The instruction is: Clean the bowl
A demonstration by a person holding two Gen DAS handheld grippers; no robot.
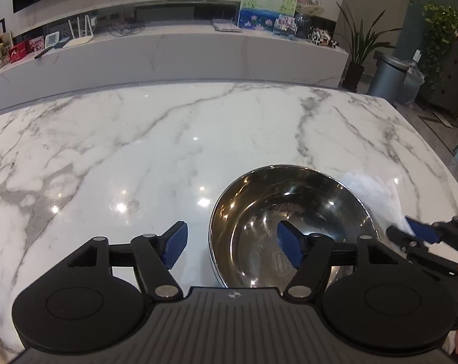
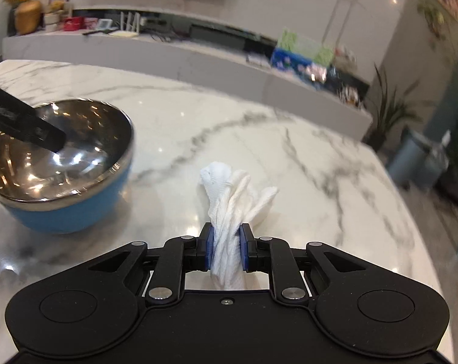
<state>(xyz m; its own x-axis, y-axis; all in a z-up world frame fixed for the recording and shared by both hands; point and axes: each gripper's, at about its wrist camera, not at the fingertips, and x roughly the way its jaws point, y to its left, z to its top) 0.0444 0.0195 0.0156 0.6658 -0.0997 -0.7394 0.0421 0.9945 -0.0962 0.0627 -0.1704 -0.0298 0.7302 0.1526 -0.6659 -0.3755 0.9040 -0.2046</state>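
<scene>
The right tool (image 2: 226, 250) was clamped on a bunched white cloth (image 2: 235, 200), its blue pads pressed against either side of the fabric while the loose folds fanned out ahead of the fingers above the marble tabletop (image 2: 259, 139). The left tool (image 1: 232, 248) stood with its fingers wide apart, gripping nothing; its right finger (image 1: 289, 247) reached over the rim and into the bowl (image 1: 289, 221), while its left finger (image 1: 176, 247) stayed outside, above the tabletop (image 1: 138, 151). The bowl, steel inside and blue outside, sat upright on the white, grey-veined marble, just left of the cloth in the right wrist view (image 2: 62, 163), with the dark finger of the left tool (image 2: 25, 121) dipping into its hollow. From the left wrist view the cloth (image 1: 371, 194) showed as a pale blur just beyond the bowl's right rim, held by the right tool (image 1: 411, 230) at the frame's edge. Behind the tabletop ran a long marble ledge (image 1: 198, 51) carrying a router (image 1: 80, 35), a painted picture (image 1: 267, 9) and small ornaments, with potted plants (image 1: 359, 48) and a grey bin (image 1: 386, 75) to the right; the right wrist view of the room was blurred.
</scene>
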